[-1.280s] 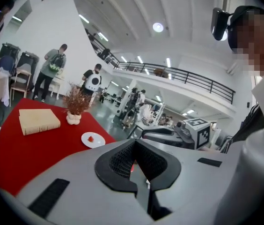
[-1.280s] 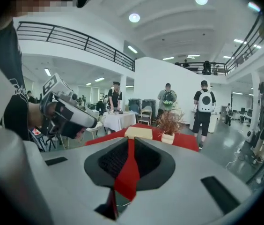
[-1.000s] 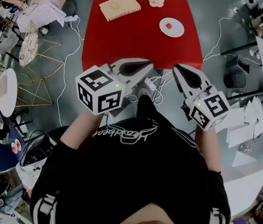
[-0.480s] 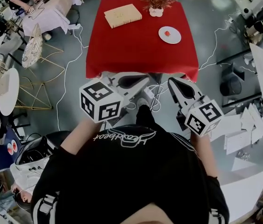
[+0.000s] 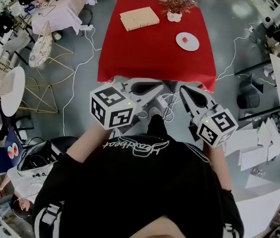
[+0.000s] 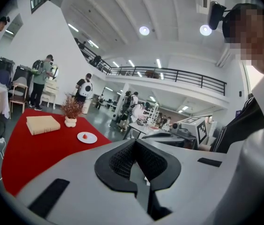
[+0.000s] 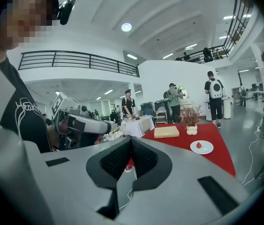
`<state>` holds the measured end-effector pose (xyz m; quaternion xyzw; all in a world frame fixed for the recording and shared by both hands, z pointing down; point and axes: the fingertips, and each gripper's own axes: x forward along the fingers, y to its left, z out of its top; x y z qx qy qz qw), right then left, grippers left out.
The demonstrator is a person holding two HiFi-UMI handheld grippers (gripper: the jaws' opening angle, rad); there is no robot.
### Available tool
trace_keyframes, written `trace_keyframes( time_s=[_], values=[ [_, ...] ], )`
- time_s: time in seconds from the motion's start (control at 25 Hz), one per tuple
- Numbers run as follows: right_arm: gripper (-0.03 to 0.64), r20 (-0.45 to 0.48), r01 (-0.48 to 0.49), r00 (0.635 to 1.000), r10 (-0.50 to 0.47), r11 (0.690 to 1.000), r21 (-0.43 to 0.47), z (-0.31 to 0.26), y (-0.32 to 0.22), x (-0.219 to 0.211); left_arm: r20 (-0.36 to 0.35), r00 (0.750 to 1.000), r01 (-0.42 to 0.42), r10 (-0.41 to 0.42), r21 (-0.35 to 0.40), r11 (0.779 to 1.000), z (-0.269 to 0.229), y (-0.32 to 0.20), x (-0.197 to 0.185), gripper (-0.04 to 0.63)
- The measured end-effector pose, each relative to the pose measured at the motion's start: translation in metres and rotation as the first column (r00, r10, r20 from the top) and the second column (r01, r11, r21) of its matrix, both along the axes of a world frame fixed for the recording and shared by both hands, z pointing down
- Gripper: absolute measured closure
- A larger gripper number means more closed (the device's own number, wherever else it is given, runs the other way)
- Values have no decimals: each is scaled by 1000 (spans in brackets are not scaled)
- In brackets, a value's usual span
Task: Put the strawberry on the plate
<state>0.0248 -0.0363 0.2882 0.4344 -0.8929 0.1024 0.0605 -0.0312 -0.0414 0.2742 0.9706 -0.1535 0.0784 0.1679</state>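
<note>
The strawberry (image 5: pixel 184 38) lies on the plate (image 5: pixel 193 45), which stands on the red desk (image 5: pixel 145 53). We hold the left gripper (image 5: pixel 150 87) and right gripper (image 5: pixel 188 94) well apart from the plate, off the desk's near edge, each with its fingers pressed together on nothing. We judge the placing done, so the next move calls for no grasp.

Left gripper (image 6: pixel 134 143): jaws closed, nothing held. Strawberry (image 6: pixel 84 136) seen on plate (image 6: pixel 93 138), red table (image 6: pixel 29 149), well beyond jaws.
</note>
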Motion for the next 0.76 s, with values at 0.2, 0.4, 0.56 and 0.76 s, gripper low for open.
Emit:
trace_keyframes(
  time_s=[0.2, 0.4, 0.56, 0.76],
  values=[
    [609, -10, -1, 1000, 1, 1000, 4, -1, -4, 1, 0, 1000, -6, 6, -2, 1000, 1, -3, 1, 589],
    [609, -12, 2, 1000, -2, 1000, 4, -1, -12, 2, 5, 1000, -8, 8, -2, 1000, 1, -10, 3, 589],
    [609, -11, 3, 1000, -3, 1000, 0, 0, -19, 6, 4, 1000, -11, 11, 1, 1000, 1, -17, 7, 589],
    [609, -11, 1, 1000, 0, 1000, 4, 0, -28, 11, 6, 1000, -4, 4, -2, 1000, 3, -27, 12, 589]
  ],
)
